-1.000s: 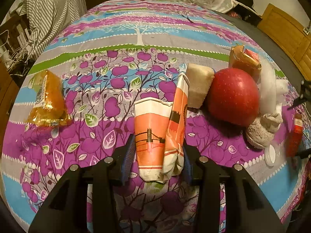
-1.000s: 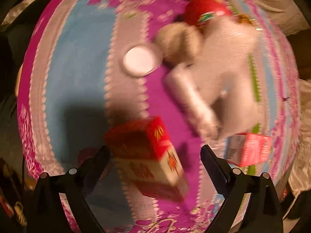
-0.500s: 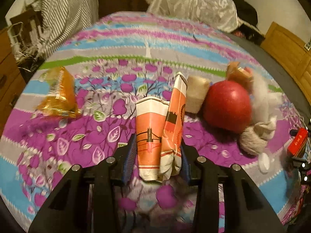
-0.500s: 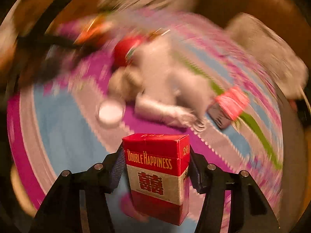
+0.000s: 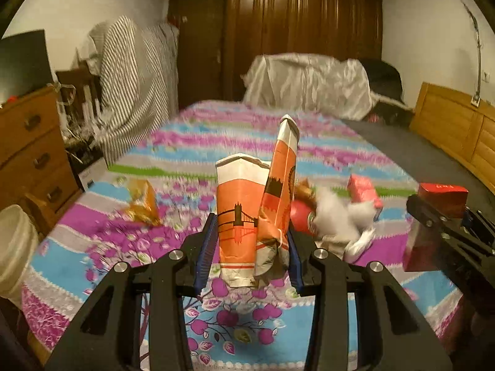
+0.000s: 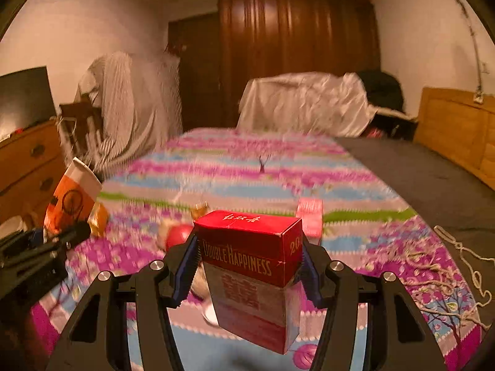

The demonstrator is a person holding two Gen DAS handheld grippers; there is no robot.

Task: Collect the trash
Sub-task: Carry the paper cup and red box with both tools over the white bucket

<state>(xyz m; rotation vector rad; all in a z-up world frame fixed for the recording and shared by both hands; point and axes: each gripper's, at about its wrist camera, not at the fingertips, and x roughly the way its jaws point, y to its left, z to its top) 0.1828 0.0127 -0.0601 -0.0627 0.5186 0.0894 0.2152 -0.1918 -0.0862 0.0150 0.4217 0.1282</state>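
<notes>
Left gripper (image 5: 250,247) clamped on crushed orange-and-white paper cup (image 5: 239,222), held above bed with floral purple-blue sheet (image 5: 185,142), centre of frame. Right gripper (image 6: 247,266) clamped on red cardboard cigarette pack (image 6: 250,266), also lifted, lower centre. Two pieces collected, judged not yet dropped anywhere. Left on bed: yellow plastic wrapper (image 5: 140,202), pink small box (image 5: 362,190), white crumpled tissue (image 5: 337,216), red ball (image 5: 301,221). Pale round bin (image 5: 12,247) at left edge, maybe destination.

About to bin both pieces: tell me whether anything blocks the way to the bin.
Nothing visible does. The left gripper holds the crushed paper cups, the right gripper the cigarette box. The white bin stands off the bed's left edge, unobstructed.
</notes>
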